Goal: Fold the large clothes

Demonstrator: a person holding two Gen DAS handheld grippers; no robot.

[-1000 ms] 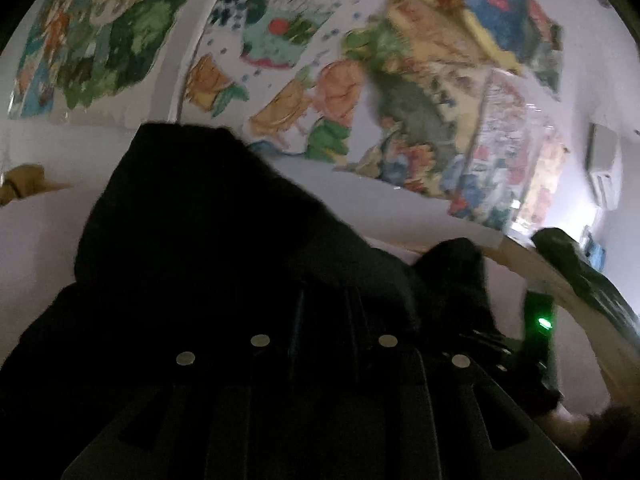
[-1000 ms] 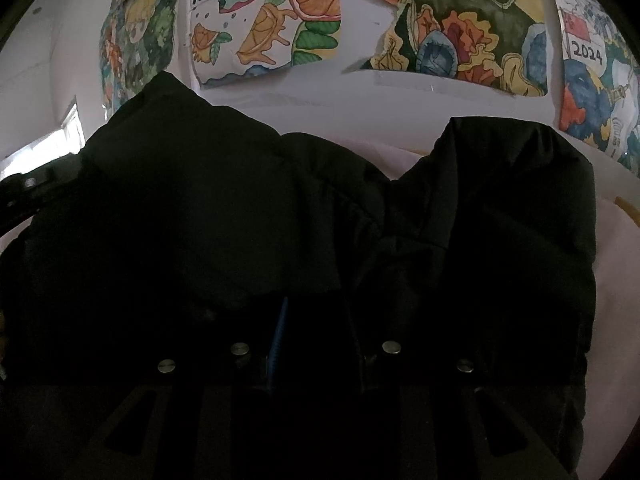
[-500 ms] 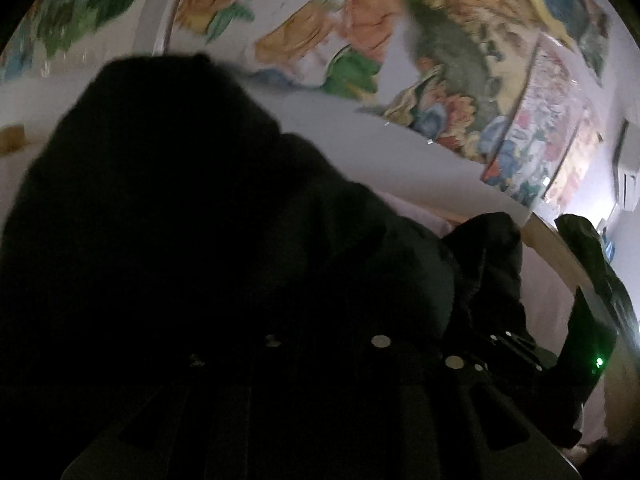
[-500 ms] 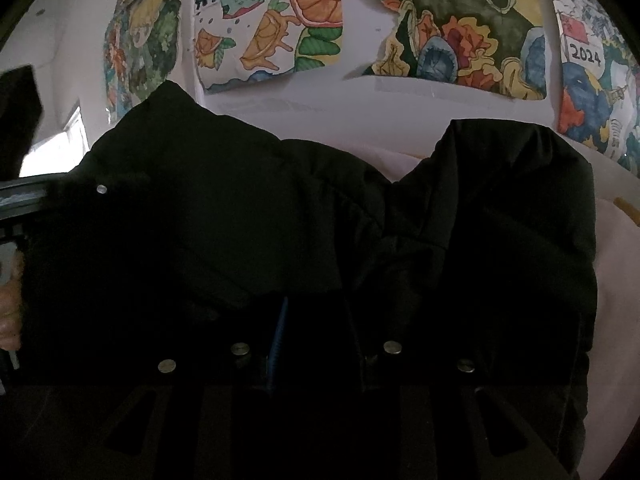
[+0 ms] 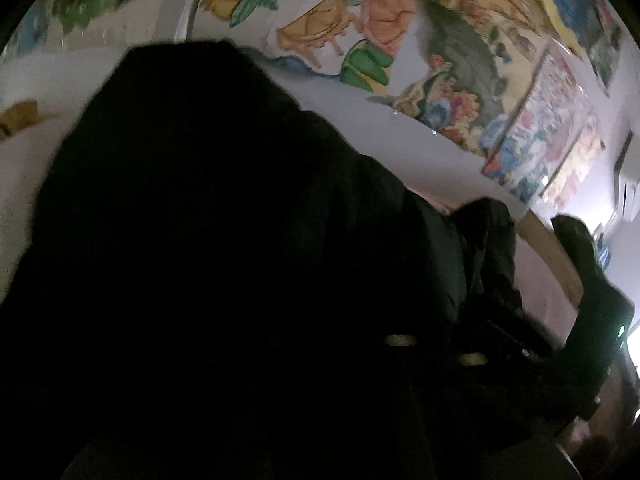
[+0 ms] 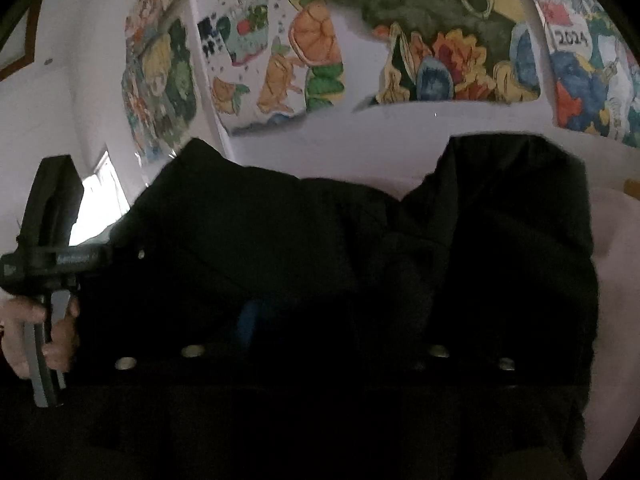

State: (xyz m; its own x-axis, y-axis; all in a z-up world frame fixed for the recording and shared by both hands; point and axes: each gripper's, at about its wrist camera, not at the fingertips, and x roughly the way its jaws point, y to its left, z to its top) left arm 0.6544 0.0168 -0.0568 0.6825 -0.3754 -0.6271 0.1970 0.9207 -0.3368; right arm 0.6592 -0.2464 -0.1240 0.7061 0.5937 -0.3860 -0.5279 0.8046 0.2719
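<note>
A bulky black padded jacket (image 6: 360, 248) is lying heaped on a pale pink bed sheet (image 6: 624, 264), filling most of both wrist views, with two raised humps of fabric standing up against the wall behind. In the left wrist view the same jacket (image 5: 208, 216) is spreading from the near edge up to a rounded peak. No boxes, baskets or other containers are showing anywhere.

The right gripper (image 6: 316, 336) is opening its jaws; its dark fingers are sitting low against the cloth, and whether fabric is lying between them cannot be told in the darkness. The left gripper (image 5: 320, 344) is also opening, its fingers lost against the black cloth, so any hold cannot be told. In the right wrist view the left hand (image 6: 36, 332) is gripping the grey handle of its tool at the left edge, just beside the jacket.

The sheet is running to a light wooden bed edge (image 5: 548, 252) on the right. The white wall (image 6: 360, 132) behind is carrying large colourful painted posters (image 6: 440, 52), one marked 2024. A bright window (image 6: 100, 196) is glowing at the far left, and a white air conditioner (image 5: 628, 184) is hanging high at the right.
</note>
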